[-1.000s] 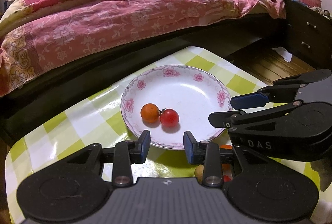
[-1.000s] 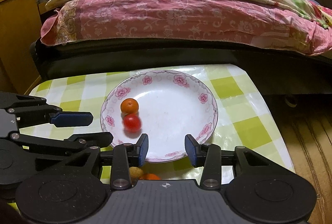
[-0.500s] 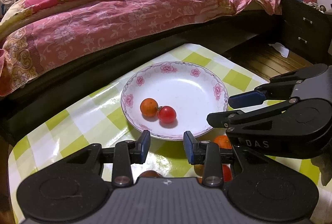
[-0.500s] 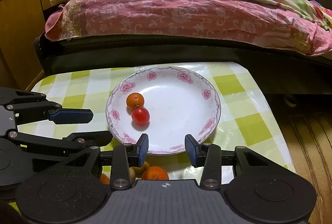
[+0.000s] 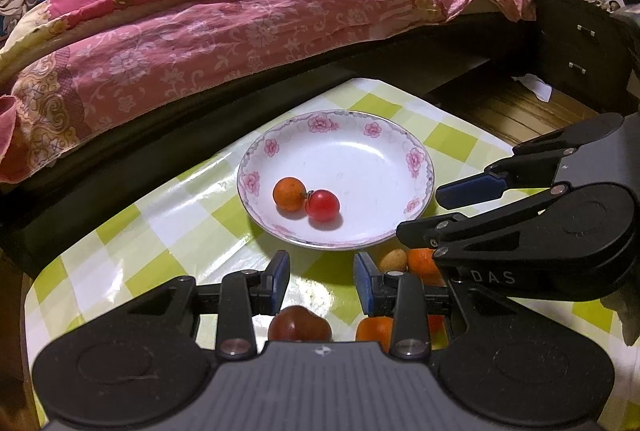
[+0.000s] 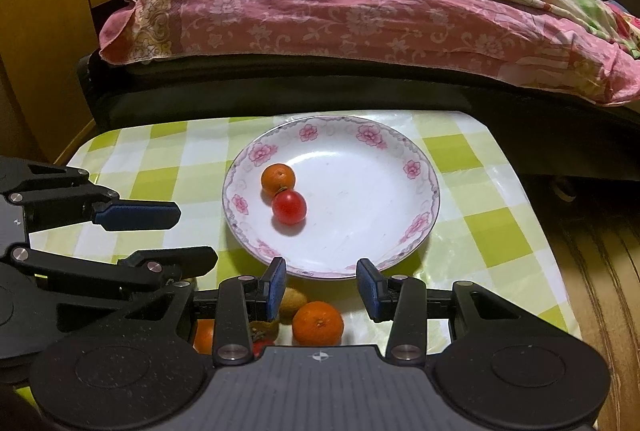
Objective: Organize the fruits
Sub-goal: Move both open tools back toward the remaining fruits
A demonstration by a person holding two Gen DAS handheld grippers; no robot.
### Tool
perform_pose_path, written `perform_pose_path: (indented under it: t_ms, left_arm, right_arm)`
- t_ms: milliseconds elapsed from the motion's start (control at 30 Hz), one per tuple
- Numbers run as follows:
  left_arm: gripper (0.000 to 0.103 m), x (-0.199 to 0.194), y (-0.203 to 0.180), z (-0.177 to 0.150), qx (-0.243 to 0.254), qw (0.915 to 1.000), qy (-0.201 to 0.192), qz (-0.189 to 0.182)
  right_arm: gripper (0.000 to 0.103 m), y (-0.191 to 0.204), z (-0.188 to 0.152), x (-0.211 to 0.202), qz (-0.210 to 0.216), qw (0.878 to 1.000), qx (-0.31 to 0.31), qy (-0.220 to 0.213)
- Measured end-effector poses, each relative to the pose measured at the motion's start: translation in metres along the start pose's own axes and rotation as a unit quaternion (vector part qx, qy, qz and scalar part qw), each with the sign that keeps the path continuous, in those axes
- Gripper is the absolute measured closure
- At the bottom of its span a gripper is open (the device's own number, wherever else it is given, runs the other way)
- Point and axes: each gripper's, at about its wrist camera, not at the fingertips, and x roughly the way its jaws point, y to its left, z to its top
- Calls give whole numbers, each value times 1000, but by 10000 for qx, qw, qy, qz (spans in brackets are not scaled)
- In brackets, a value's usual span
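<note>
Tabletop (image 6: 480,227) covered in glossy green-and-white check oilcloth. Flower-rimmed white plate (image 6: 400,231) sits mid-tabletop, toward the far edge. Loose fruit directly on the cloth, just off the plate's near rim: a mandarin (image 6: 317,323), a kiwi (image 6: 294,301), a dark red tomato (image 5: 300,323), more orange fruit part-hidden.
</note>
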Motion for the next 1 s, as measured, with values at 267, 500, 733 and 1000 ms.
perform_pose_path:
  t_ms: [267,500,733,1000]
  left_arm:
    - [61,-6,1,-4,23,10000,-7,13]
    - [61,-11,2,-8,45,10000,-13,32]
    - [61,-14,2,-13,79,10000,14,32]
    - [61,-16,2,-18,157,9999,44,27]
  right_arm:
    - [66,6,-3,-3,51,10000,-69,29]
    - [66,10,-4,-4,100,9999,-96,35]
    - [65,14,-5,-5,141,9998,-139,66]
    - [65,19,-9,-5,179,9995,-213,132]
